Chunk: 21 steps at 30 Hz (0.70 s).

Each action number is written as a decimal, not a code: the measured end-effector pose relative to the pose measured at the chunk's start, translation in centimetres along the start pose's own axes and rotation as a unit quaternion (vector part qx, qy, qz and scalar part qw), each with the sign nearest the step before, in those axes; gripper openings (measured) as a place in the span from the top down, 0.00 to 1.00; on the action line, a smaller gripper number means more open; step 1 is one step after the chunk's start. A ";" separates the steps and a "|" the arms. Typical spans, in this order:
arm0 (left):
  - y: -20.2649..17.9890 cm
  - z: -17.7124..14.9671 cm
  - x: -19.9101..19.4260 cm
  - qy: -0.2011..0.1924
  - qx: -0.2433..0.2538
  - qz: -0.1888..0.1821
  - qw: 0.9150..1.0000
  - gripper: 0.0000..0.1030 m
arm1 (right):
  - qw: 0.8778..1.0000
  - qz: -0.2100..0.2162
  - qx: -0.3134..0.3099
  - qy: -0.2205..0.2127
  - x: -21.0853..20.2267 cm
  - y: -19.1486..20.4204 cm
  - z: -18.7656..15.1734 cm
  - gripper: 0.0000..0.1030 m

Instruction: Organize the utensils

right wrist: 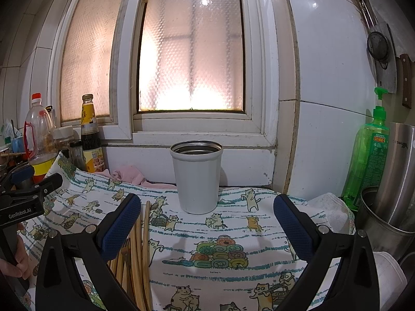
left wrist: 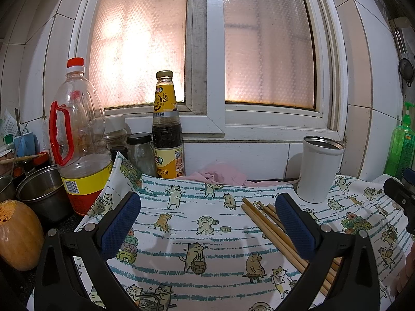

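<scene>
Several wooden chopsticks (left wrist: pixel 269 229) lie on a cat-print cloth (left wrist: pixel 197 215), partly under my left gripper's right finger. In the right wrist view the chopsticks (right wrist: pixel 141 248) run beside and under the left finger. A white metal-lined cup (left wrist: pixel 320 168) stands upright at the back of the cloth; in the right wrist view the cup (right wrist: pixel 197 176) is dead ahead. My left gripper (left wrist: pixel 207 207) is open over the cloth, nothing between its fingers. My right gripper (right wrist: pixel 207 207) is open too, empty, short of the cup.
Oil bottle (left wrist: pixel 77 140), sauce bottle (left wrist: pixel 167 127), jars, a steel pot (left wrist: pixel 41 191) and a squash (left wrist: pixel 18 235) crowd the left. Green soap bottle (right wrist: pixel 368 153) and steel containers (right wrist: pixel 389 202) stand right. A pink rag (left wrist: pixel 220 175) lies by the window wall.
</scene>
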<state>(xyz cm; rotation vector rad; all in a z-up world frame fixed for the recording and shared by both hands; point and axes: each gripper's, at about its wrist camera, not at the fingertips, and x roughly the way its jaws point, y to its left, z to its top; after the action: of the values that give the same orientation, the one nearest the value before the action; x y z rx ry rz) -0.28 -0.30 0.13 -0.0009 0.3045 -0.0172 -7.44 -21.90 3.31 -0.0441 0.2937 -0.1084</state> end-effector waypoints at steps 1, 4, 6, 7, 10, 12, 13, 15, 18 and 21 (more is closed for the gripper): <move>0.1 0.0 0.0 0.000 0.000 0.000 1.000 0.00 | 1.000 0.000 0.000 0.000 0.0 0.0 0.0 0.00; 0.1 0.0 0.0 0.000 0.000 0.000 1.000 0.00 | 1.000 0.000 0.000 0.000 0.0 0.0 0.0 0.00; 0.1 0.0 0.0 0.000 0.000 0.000 1.000 0.00 | 1.000 0.000 0.000 0.000 0.0 0.0 0.0 0.00; 0.1 0.0 0.0 0.000 0.000 0.000 1.000 0.00 | 1.000 0.000 0.000 0.000 0.0 0.0 0.0 0.00; 0.0 0.0 0.0 0.000 0.000 0.000 1.000 0.00 | 1.000 0.000 -0.001 0.000 0.0 0.1 0.0 0.00; 0.1 0.0 0.0 0.000 0.000 -0.001 1.000 0.00 | 1.000 0.001 -0.001 -0.001 0.0 0.0 0.0 0.00; 0.1 0.0 0.0 0.000 0.000 -0.001 1.000 0.00 | 1.000 0.001 -0.001 -0.001 0.0 0.0 0.0 0.00; 0.1 0.0 0.0 0.000 0.000 -0.001 1.000 0.00 | 1.000 0.000 -0.001 0.000 0.0 0.1 0.0 0.00; 0.1 0.0 0.0 0.000 0.000 -0.001 1.000 0.00 | 1.000 0.000 -0.002 0.000 0.0 0.1 0.1 0.00; 0.1 0.0 0.0 0.000 0.000 -0.001 1.000 0.00 | 1.000 0.000 -0.002 0.000 0.1 0.2 -0.1 0.00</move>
<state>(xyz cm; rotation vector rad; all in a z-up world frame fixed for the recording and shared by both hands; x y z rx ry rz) -0.31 -0.21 0.11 -0.0016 0.3039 -0.0186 -7.30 -21.75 3.19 -0.0480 0.2941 -0.1077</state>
